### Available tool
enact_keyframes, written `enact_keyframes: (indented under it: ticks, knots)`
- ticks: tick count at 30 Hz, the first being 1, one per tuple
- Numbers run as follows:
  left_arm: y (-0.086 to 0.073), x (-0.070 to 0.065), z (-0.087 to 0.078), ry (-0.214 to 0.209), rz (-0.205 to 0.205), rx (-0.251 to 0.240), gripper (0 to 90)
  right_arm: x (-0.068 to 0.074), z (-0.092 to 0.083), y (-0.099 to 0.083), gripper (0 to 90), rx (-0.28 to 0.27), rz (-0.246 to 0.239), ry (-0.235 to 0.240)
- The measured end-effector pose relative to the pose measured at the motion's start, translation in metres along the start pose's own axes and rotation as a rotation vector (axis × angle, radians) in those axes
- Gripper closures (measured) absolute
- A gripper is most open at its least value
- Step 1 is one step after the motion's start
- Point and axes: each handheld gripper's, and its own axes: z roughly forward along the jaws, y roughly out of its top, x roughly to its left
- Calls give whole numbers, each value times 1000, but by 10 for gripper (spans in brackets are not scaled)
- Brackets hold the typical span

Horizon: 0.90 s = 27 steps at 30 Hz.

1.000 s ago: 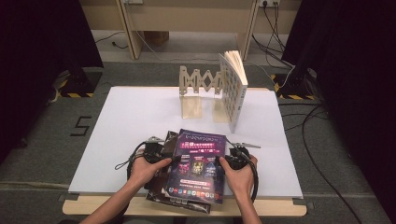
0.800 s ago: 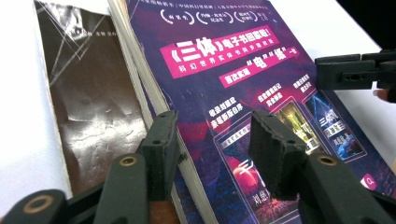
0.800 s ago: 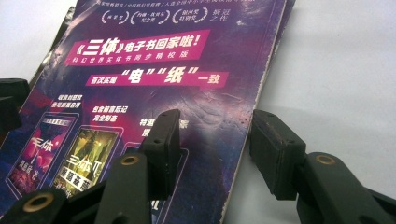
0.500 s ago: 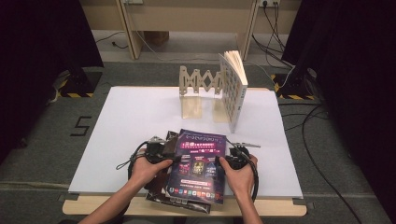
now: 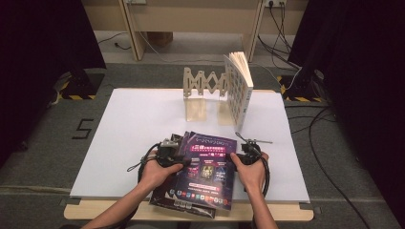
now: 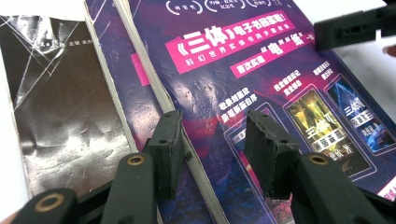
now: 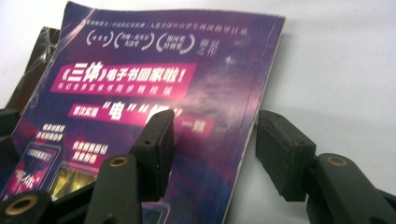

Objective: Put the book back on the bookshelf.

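A black-covered book (image 6: 60, 116) lies leftmost on the white bench (image 5: 129, 124), half under a second one whose cover is mostly hidden. The left tongs (image 5: 168, 153) straddle the left edge of the top purple book (image 5: 206, 167), jaws apart and just opened a little. The right tongs (image 5: 248, 155) straddle its right edge, widening, pads clear. Beyond stand a wooden rack (image 5: 203, 83) and an upright book (image 5: 238, 90), well apart

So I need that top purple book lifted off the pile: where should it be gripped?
Take the top purple book by its free long edges, one gripper coming in from each side. It lies flat on the stack, and both edges overhang enough for jaws to straddle.
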Motion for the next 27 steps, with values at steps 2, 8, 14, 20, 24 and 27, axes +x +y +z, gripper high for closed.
enact_keyframes:
  ticks: [2, 8, 14, 20, 24, 27]
  knots:
    - [1, -1, 0, 2, 5, 6, 561, -1, 2, 3, 472, 6, 0, 1]
    - [1, -1, 2, 8, 8, 8, 564, -9, 8, 17, 472, 23, 11, 16]
    - [1, 0, 3, 6, 7, 13, 557, -12, 12, 26, 470, 42, 25, 19]
    - [7, 4, 6, 3, -11, 11, 549, -14, 14, 29, 471, 27, 38, 23]
    - [10, 3, 9, 18, -3, 9, 549, -15, 17, 32, 468, 14, 29, 16]
    - [11, 3, 10, 30, 14, 14, 556, -16, 19, 34, 464, 7, 24, 13]
